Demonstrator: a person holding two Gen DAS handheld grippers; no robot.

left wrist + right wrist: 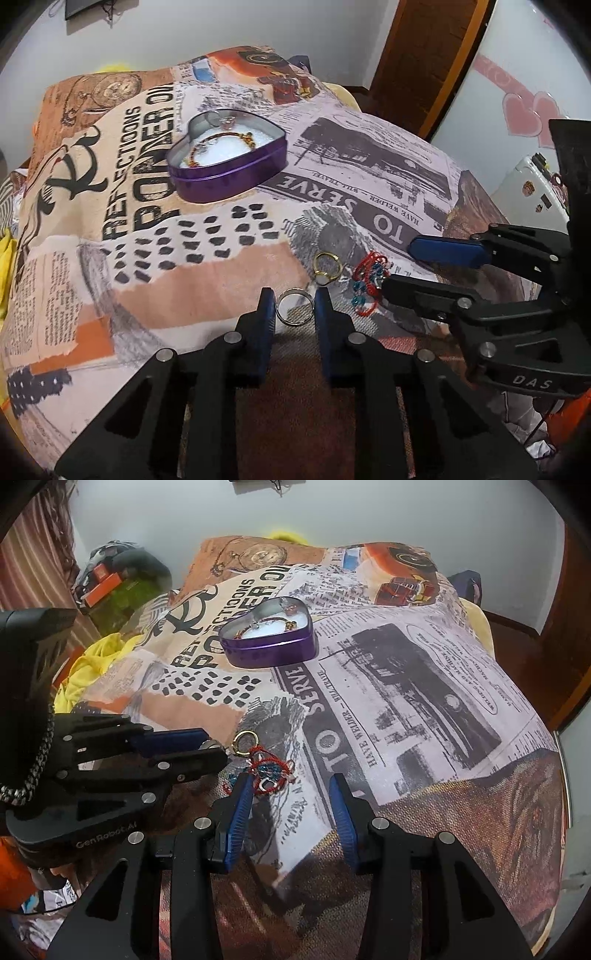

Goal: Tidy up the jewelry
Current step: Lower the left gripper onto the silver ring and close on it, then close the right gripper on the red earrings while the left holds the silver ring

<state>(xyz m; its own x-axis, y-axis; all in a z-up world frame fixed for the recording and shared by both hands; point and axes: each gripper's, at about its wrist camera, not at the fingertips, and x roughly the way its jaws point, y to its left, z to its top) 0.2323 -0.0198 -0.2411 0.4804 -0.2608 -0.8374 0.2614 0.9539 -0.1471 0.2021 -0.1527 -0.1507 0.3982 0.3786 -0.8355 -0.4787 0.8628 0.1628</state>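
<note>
Across the newspaper-print blanket on the bed, pale wall behind, brown wooden door at two o'clock. Toward twelve o'clock, purple heart-shaped tin, open, already holding a gold beaded bracelet: task part done by the look of it. Still loose on the blanket: red thread bracelet with blue beads, gold ring, silver ring. Left gripper narrowed, fingers bracketing the silver ring, apparently pinching it. Right gripper half-wide, empty, thread bracelet just by its left finger.
</note>
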